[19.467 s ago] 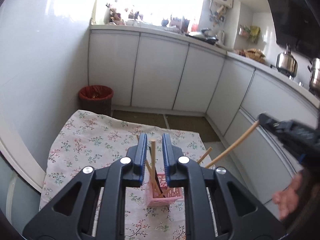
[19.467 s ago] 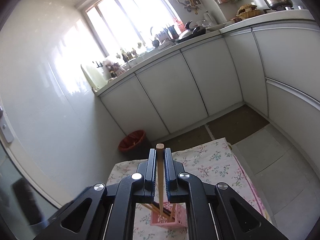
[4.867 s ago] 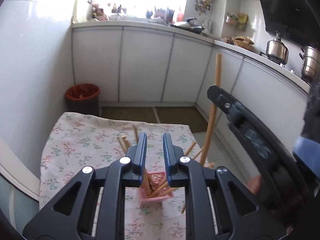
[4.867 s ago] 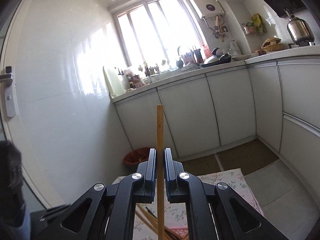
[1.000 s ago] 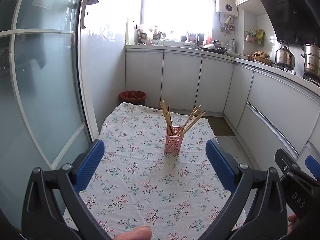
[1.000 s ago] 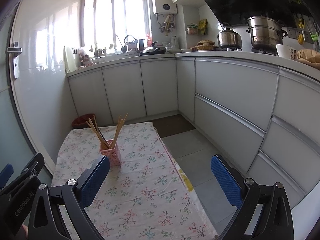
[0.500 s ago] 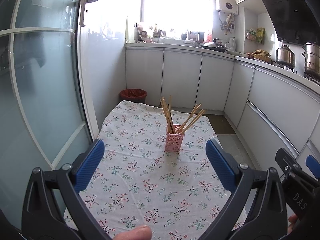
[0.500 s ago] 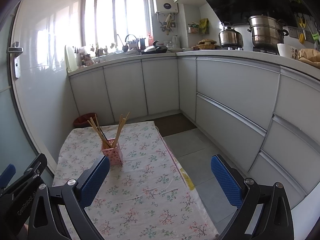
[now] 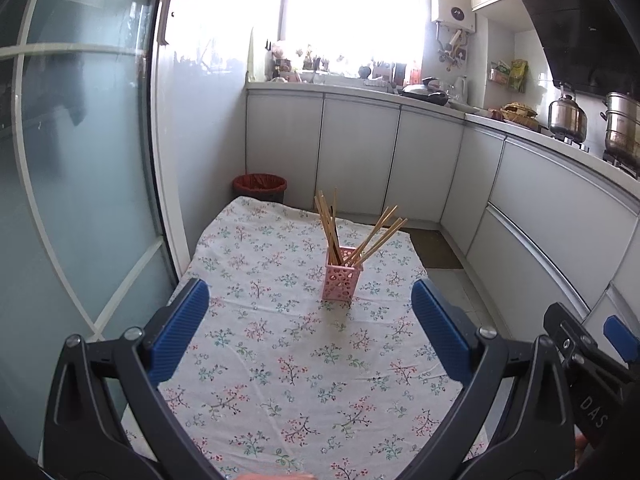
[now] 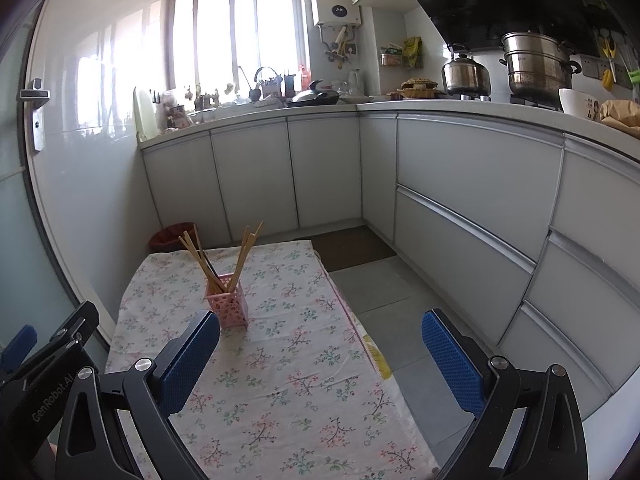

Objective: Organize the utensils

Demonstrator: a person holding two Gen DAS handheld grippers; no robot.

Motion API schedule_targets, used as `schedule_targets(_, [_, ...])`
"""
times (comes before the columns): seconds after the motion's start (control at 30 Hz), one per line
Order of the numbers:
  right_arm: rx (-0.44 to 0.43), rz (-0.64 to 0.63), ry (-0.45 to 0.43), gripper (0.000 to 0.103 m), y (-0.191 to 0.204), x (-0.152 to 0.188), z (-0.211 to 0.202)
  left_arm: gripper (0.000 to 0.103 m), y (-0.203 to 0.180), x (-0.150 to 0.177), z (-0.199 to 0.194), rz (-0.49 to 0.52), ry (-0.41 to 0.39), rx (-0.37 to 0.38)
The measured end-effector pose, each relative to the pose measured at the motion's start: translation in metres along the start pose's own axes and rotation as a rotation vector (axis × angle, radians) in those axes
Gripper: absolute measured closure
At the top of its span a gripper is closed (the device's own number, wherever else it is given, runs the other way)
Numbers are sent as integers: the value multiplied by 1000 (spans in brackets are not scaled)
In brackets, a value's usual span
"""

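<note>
A small pink perforated holder (image 9: 341,278) (image 10: 229,305) stands upright near the far middle of the floral-cloth table (image 9: 280,368) (image 10: 288,376). Several wooden chopsticks (image 9: 362,236) (image 10: 218,254) lean out of it in two bunches. My left gripper (image 9: 310,330) is held back over the near part of the table, wide open and empty. My right gripper (image 10: 320,360) is also wide open and empty, over the table's right side, well short of the holder. Each gripper's body shows at the edge of the other's view.
White kitchen cabinets (image 9: 360,152) (image 10: 472,208) run along the back and right, with pots (image 10: 532,66) on the counter. A red bin (image 9: 260,186) sits on the floor beyond the table. A glass door (image 9: 80,168) stands at the left. Tiled floor (image 10: 400,304) lies right of the table.
Over the last second both grippers have stayed open and back from the table, barely shifting. Earlier each gripper was shut on a chopstick above the holder; those chopsticks now stand in it.
</note>
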State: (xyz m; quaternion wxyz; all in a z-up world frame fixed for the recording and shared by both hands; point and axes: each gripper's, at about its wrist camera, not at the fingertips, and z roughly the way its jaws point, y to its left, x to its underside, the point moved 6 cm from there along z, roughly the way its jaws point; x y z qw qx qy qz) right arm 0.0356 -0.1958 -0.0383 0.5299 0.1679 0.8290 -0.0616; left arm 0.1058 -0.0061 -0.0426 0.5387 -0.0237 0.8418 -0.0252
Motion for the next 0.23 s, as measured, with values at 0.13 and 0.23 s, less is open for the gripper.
schedule_targets(0.13, [-3,-1,-4,1,0,0,-1,5,0,-2,-7,1,-56,-5])
schedule_targets(0.23, [-3,0,-13,1,0,-1,-3,5,2,-3,-5,-2,-49,-7])
